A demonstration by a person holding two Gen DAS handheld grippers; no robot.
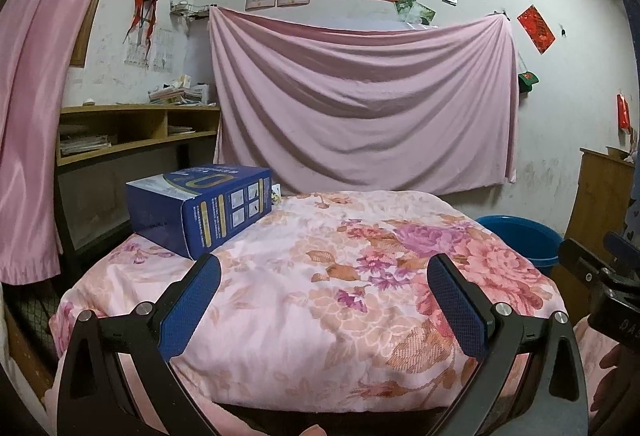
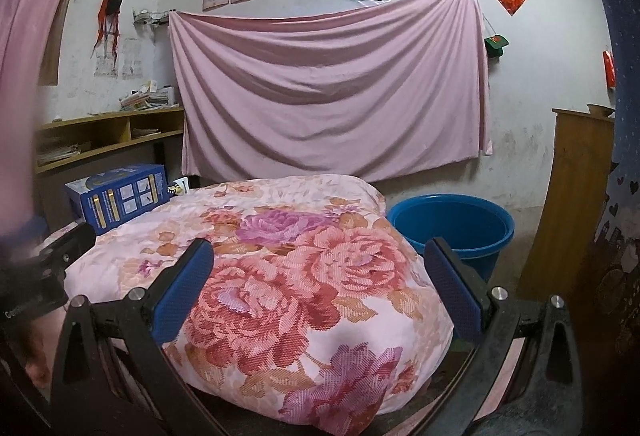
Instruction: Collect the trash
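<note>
A blue cardboard box (image 1: pixel 200 210) lies on the far left of a pink floral quilt (image 1: pixel 320 276); it also shows in the right wrist view (image 2: pixel 120 200). A blue plastic tub (image 2: pixel 452 228) stands on the floor to the right of the quilt, also in the left wrist view (image 1: pixel 520 240). My left gripper (image 1: pixel 324 268) is open and empty over the quilt's near part, the box just beyond its left finger. My right gripper (image 2: pixel 320 256) is open and empty over the quilt's right side, the tub behind its right finger.
A pink sheet (image 1: pixel 360 96) hangs on the back wall. A wooden shelf unit (image 1: pixel 136 128) with papers stands at the left behind the box. A pink curtain (image 1: pixel 36 116) hangs at far left. A wooden board (image 2: pixel 568 204) leans at right.
</note>
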